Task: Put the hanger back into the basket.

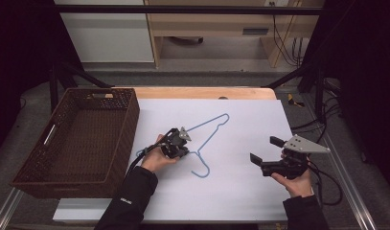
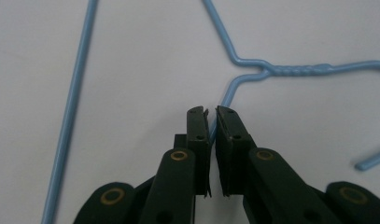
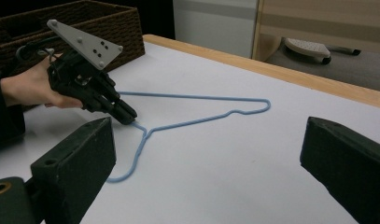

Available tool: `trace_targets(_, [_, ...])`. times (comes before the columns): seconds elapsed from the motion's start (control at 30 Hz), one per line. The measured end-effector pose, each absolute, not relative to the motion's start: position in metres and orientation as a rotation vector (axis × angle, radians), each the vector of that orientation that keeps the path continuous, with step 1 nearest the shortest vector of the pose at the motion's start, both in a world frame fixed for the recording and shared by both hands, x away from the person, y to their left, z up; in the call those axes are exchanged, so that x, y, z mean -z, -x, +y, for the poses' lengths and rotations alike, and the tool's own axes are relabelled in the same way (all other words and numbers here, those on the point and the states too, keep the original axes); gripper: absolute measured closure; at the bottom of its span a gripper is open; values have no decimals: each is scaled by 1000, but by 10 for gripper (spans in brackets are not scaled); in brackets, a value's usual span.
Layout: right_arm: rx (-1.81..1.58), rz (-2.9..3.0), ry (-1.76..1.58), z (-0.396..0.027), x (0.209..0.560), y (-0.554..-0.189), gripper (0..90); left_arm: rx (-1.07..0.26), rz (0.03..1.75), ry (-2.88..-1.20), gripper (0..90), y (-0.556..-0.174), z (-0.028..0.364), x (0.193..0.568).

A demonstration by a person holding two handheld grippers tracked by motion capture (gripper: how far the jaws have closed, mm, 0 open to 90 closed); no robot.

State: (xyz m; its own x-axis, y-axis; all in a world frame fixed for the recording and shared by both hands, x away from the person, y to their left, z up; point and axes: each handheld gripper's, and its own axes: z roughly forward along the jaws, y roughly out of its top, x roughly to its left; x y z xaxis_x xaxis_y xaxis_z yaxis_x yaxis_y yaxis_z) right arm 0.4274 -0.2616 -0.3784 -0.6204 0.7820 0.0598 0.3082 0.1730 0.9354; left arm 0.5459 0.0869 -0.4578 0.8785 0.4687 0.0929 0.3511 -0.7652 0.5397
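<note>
Hanger (image 1: 209, 136), thin blue wire, lies flat on the white sheet (image 1: 240, 191) that covers the table, near the middle, its hook curling toward the person.

Going left to right in the high view: a brown wicker basket (image 1: 128, 122) sits at the table's left side, its right wall on the edge of the sheet. Just right of it, the left gripper (image 1: 179, 149) is down at the sheet, tilted onto the hanger's shoulder wire close to the twisted neck. In the left gripper view its jaws are pinched together on that wire, which runs up out of the narrow slit between the pads toward the neck.

Farther right, well apart from the hanger, the right gripper (image 1: 263, 150) is held above the sheet, pointing left. Its jaws stand wide apart with nothing between them; in the right gripper view the hanger and the left gripper lie beyond them.
</note>
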Motion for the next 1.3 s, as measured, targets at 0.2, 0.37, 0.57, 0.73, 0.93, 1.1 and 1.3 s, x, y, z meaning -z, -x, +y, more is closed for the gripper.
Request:
trace_targets(0.2, [-1448,2016,-1027,-262,378,-427,38,-270,575,-2479,900,-536,80,453])
trace_targets(0.37, [-1448,2018,-1029,-261,378,-427,38,-296,522,-2544,900,-531,79,457])
trace_targets(0.57, [-1449,2016,-1027,-262,378,-427,38,-319,535,-2497,810,-535,89,452])
trace_targets(0.73, [-1450,2018,-1027,-261,378,-427,38,-281,546,-2533,750,-539,90,459])
trace_targets(0.93, [-1449,2018,-1029,-261,378,-427,38,-217,591,-2511,761,-543,92,460])
trace_targets(1.1, [-1450,2023,-1018,-260,378,-427,38,-245,582,-2538,845,-541,88,458])
trace_targets(1.3, [-1448,2022,-1020,-260,379,-428,38,-301,577,-2545,857,-533,83,458])
